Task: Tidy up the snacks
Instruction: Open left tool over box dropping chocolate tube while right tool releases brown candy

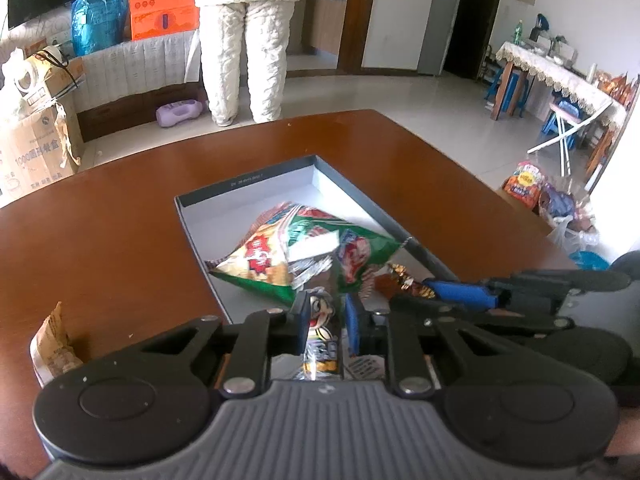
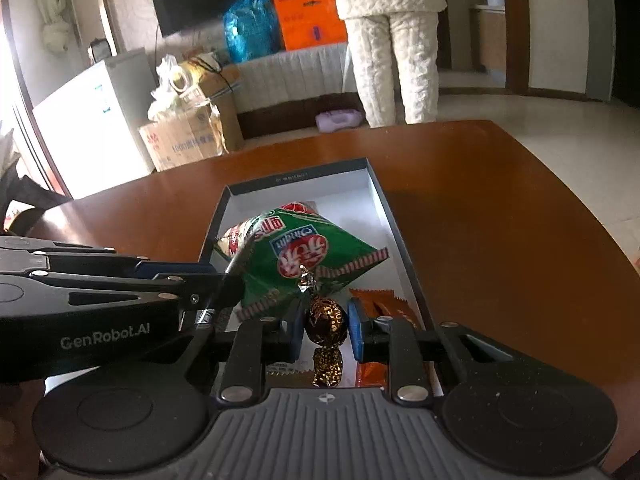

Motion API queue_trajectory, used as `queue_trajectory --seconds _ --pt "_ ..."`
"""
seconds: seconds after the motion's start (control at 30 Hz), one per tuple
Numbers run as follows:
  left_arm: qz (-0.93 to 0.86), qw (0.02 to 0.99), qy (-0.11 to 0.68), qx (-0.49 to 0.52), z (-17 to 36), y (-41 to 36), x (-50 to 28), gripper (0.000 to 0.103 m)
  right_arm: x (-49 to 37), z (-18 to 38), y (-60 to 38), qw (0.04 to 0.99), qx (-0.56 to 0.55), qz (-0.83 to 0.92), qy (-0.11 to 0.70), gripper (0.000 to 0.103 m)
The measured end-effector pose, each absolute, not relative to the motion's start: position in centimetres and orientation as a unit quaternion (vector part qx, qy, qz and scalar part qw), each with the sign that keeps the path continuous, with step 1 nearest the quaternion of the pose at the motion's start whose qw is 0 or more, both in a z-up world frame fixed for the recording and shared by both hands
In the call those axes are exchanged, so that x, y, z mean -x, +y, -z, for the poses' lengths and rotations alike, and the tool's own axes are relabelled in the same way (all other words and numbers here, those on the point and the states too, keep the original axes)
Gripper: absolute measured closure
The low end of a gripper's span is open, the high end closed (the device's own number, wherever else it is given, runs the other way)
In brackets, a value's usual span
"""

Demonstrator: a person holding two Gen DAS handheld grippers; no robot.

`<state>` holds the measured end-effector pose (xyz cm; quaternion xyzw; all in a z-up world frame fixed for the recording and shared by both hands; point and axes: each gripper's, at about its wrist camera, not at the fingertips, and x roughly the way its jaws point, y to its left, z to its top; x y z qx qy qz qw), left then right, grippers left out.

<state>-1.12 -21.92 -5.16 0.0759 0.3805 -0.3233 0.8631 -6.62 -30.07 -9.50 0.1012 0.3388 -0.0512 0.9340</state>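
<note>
A dark shallow box [image 1: 280, 170] [image 2: 304, 174] with a white floor lies on the brown table. In it are a green snack bag [image 1: 352, 248] [image 2: 296, 256] and a yellow-red snack bag [image 1: 260, 260]. My left gripper [image 1: 326, 320] is shut on a small cartoon-printed snack packet [image 1: 320, 332] over the box's near end. My right gripper [image 2: 326, 328] is shut on a brown foil-wrapped candy [image 2: 326, 324], also seen in the left wrist view [image 1: 408, 278], above orange packets [image 2: 380, 308] in the box.
A torn beige wrapper [image 1: 52, 340] lies on the table [image 1: 120, 208] at the left. A person in white padded clothes [image 1: 244, 40] stands beyond the table. Cardboard boxes [image 1: 32, 148] and snack bags [image 1: 524, 184] sit on the floor around.
</note>
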Motion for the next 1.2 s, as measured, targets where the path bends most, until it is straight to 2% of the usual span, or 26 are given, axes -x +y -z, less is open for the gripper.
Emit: queue_trajectory --seconds 0.33,0.43,0.5,0.6,0.83,1.2 --pt "0.312 0.869 0.375 -0.085 5.8 -21.5 0.6 0.081 6.6 9.1 -29.7 0.939 -0.099 0.064 0.323 0.065" --pt "0.308 0.873 0.370 -0.081 5.5 -21.3 0.7 0.067 6.6 8.7 -30.0 0.943 -0.101 0.071 0.310 0.064" --pt "0.305 0.877 0.362 -0.076 5.2 -20.9 0.9 0.053 6.8 8.6 -30.4 0.944 -0.105 0.077 0.303 0.064" --pt "0.298 0.883 0.355 -0.071 4.7 -20.1 0.8 0.048 6.7 8.2 -30.7 0.947 -0.115 0.076 0.289 0.062" --pt "0.275 0.893 0.347 -0.082 3.8 -16.5 0.9 0.040 5.5 7.3 -28.3 0.954 -0.102 0.051 0.278 0.052" --pt "0.230 0.906 0.346 -0.079 2.8 -9.4 0.5 0.040 4.1 6.3 -24.5 0.958 -0.080 0.010 0.277 0.047"
